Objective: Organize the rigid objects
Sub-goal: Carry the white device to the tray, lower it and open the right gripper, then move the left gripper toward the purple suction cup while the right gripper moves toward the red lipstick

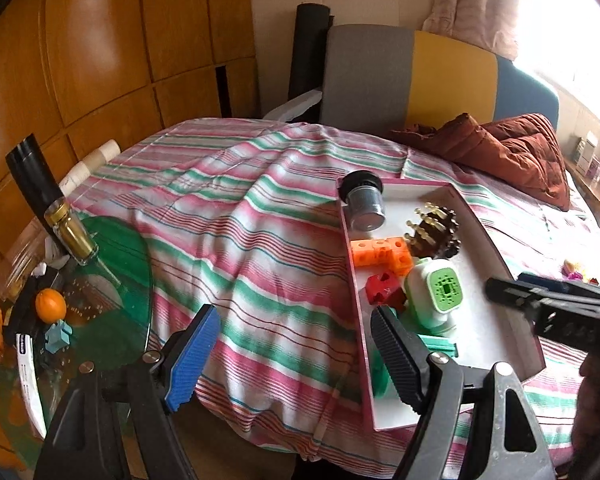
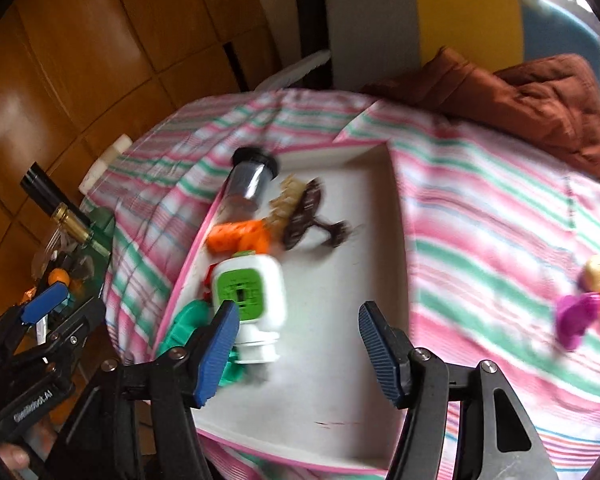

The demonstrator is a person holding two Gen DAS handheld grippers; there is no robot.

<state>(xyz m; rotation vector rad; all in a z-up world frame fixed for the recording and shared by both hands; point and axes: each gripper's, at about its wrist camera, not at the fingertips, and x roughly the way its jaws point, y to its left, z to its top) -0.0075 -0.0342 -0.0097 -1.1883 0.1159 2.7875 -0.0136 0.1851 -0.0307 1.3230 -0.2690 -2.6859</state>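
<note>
The tray [image 2: 380,208] was seen on the striped cloth [image 1: 240,216] with a jar [image 2: 248,184], orange blocks [image 2: 236,236], a brown brush [image 2: 304,216] and a white-and-green plug [image 2: 252,292] gathered along its left side, while loose toys [image 2: 584,304] were left on the cloth well to its right. Both the right gripper [image 2: 296,352] and the left gripper [image 1: 296,352] were held spread and empty, the right one above the tray's bare floor. The next pick was judged best made on the loose toys (blurred, so their shapes could not be told), with the jaws kept wide until one toy was straddled squarely, and with the bare right half of the tray taken as the drop spot.
</note>
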